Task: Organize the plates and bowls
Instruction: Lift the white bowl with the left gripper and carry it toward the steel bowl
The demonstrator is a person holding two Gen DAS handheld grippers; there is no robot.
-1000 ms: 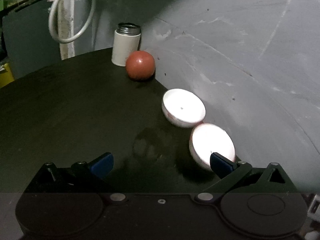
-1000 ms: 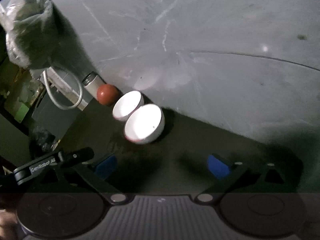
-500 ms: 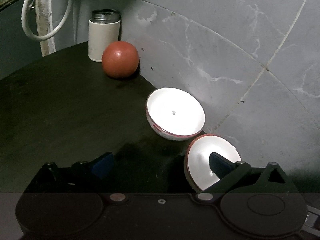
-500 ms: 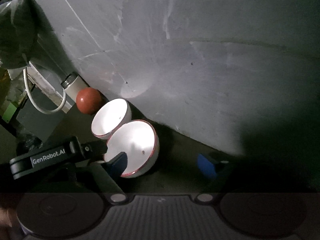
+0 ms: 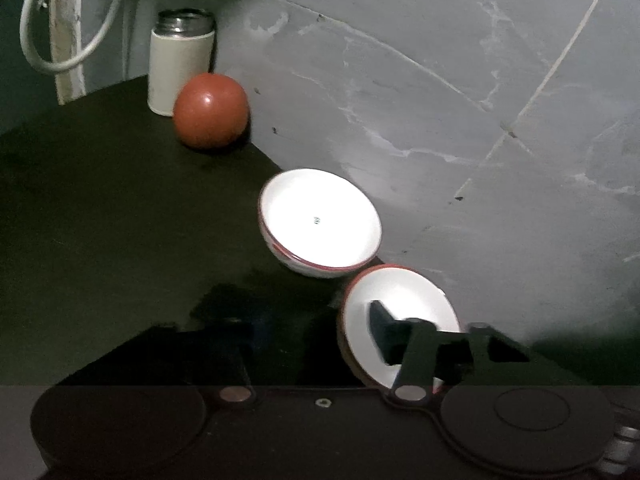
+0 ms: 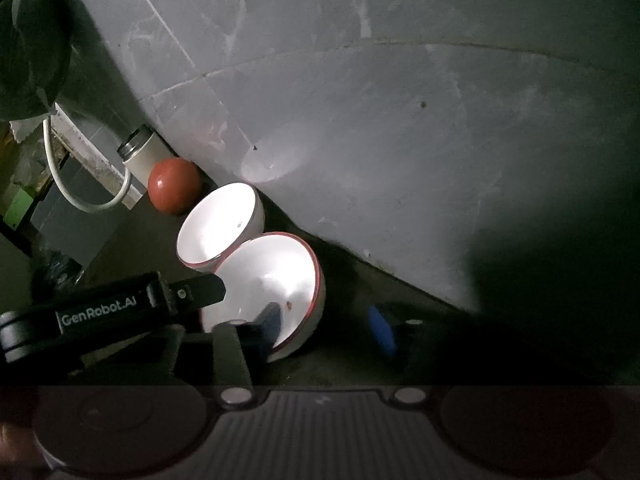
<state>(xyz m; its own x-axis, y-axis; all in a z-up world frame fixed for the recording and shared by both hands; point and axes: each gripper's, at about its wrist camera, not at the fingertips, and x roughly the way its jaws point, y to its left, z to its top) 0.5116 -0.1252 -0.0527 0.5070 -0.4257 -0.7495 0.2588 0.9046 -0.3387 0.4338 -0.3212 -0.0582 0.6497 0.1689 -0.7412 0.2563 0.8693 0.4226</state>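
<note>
Now both closing astride the lower bowl's rim, the right gripper is not yet pinching and the left gripper's hold is unclear; next, clamp and nest it into the upper bowl.

White bowls w/ red rims; red ball.

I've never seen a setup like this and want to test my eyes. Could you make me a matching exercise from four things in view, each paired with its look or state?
Things:
1. ball
2. canister
3. near bowl
4. cable

Descriptions:
A. hangs in a loop at far left
B. stands upright, metal top
C. red and glossy
D. red rim, white inside

Pairs: 1-C, 2-B, 3-D, 4-A
</note>
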